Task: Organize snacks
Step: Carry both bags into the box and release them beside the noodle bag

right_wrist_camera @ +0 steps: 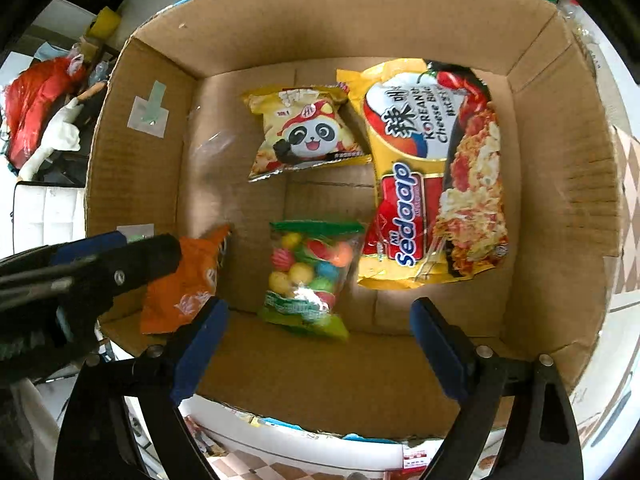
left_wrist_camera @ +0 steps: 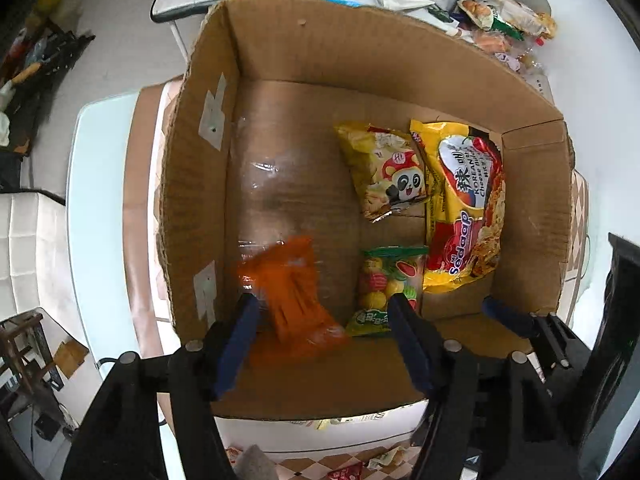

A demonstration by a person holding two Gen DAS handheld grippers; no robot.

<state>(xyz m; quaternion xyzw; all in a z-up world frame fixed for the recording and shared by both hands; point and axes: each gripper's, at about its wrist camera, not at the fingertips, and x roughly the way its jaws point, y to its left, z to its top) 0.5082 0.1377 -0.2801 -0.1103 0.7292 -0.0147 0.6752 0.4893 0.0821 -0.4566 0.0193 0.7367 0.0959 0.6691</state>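
Left wrist view is showing the left tool [left_wrist_camera: 320,320] standing wide open over a blurred orange packet [left_wrist_camera: 294,292] lying inside the cardboard box [left_wrist_camera: 320,60], near its left wall. Packet is appearing light, crinkly, slippery; pinching the sealed edge is advisable. Right tool [right_wrist_camera: 320,328] is hanging open, empty.

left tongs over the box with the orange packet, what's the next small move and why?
Probably draw the left tongs back up out of the cardboard box. They are open, and the blurred orange packet between them looks released, beside the gumball bag.
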